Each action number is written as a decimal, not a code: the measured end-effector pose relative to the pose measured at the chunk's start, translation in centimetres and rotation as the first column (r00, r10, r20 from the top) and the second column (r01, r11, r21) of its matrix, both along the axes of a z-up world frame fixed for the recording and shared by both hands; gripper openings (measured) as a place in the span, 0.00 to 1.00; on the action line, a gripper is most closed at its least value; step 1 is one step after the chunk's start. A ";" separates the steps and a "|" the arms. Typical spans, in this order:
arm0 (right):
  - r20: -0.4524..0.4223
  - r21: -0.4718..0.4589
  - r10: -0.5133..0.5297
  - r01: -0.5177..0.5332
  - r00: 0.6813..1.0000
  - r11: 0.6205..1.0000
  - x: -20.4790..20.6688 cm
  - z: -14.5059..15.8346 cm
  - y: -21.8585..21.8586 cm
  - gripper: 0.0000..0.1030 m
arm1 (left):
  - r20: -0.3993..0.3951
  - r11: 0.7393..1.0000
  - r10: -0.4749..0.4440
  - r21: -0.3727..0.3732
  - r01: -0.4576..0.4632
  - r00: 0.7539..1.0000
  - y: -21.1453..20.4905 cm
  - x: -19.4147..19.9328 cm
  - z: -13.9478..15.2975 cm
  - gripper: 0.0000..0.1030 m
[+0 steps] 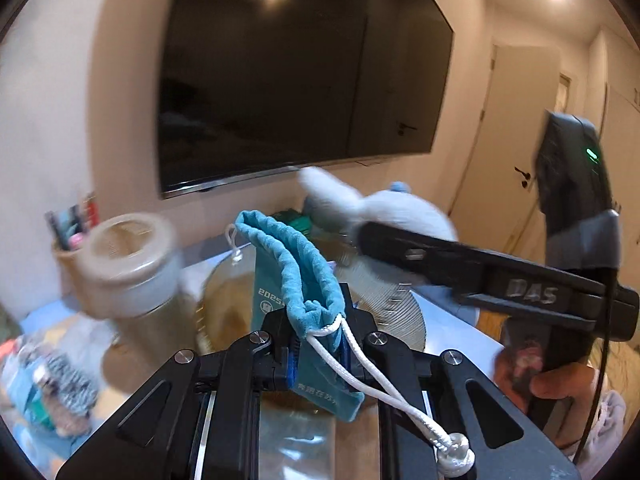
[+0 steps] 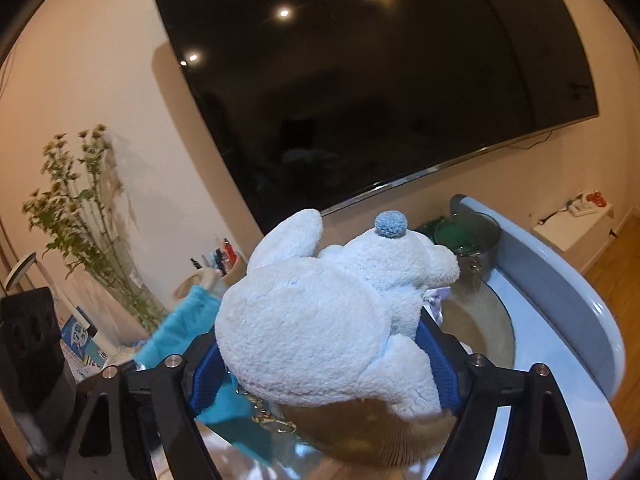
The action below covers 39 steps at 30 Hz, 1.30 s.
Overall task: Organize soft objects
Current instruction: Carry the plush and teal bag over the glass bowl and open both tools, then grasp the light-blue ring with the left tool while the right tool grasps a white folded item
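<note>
Two claws, two soft things in the air! The left claw [image 1: 320, 344] is pinched tight on the teal drawstring pouch [image 1: 294, 268], gripping it near the gathered mouth, with the white cord [image 1: 384, 384] trailing back over the claw body. The right claw [image 2: 328, 364] has its blue pads [image 2: 438, 360] spread wide around the white plush toy [image 2: 320, 308], pressing it from both sides; both things hang above the glass-topped bench [image 2: 556, 360].

Risks from here, as I judge them: that loose cord could snag on the left claw's linkage when the pouch is let go, and the plump plush is squashy, so it may squirm out of a wide hold if swung fast.

Only the left wrist view shows the right tool from the side, with the person's hand [image 1: 560, 380] on it. Only the right wrist view shows the plant [image 2: 84, 216] and the metal pot [image 2: 476, 240] beyond the plush.
</note>
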State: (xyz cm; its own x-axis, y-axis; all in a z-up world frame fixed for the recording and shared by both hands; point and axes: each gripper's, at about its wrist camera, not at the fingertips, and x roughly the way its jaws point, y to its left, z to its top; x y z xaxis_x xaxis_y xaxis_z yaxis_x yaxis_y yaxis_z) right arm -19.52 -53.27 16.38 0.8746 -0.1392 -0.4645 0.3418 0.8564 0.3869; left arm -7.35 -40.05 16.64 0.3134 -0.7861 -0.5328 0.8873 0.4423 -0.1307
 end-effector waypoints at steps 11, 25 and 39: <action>-0.112 0.002 -0.077 0.077 0.991 0.997 0.9 -1.8 -2.5 0.94 | -0.054 0.995 0.017 0.099 -0.011 0.998 -1.6 0.9 -2.3 0.87; 0.114 -0.028 -0.001 0.004 0.994 1.000 0.1 4.8 8.5 1.00 | -0.005 0.970 0.231 0.078 -0.230 0.973 10.5 4.2 1.3 0.87; 0.105 0.160 0.258 -0.273 0.960 0.949 13.8 -2.8 22.8 1.00 | 0.043 0.823 0.533 0.205 -0.529 0.845 28.7 17.2 -4.6 0.88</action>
State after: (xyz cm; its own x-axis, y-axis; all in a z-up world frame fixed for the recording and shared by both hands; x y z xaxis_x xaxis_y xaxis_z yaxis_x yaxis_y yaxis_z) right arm -5.77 -30.50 13.56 0.9049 0.1784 -0.3865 0.0722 0.8305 0.5523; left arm 9.84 -11.31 12.08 0.6417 -0.3755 -0.6688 0.5063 0.8624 0.0015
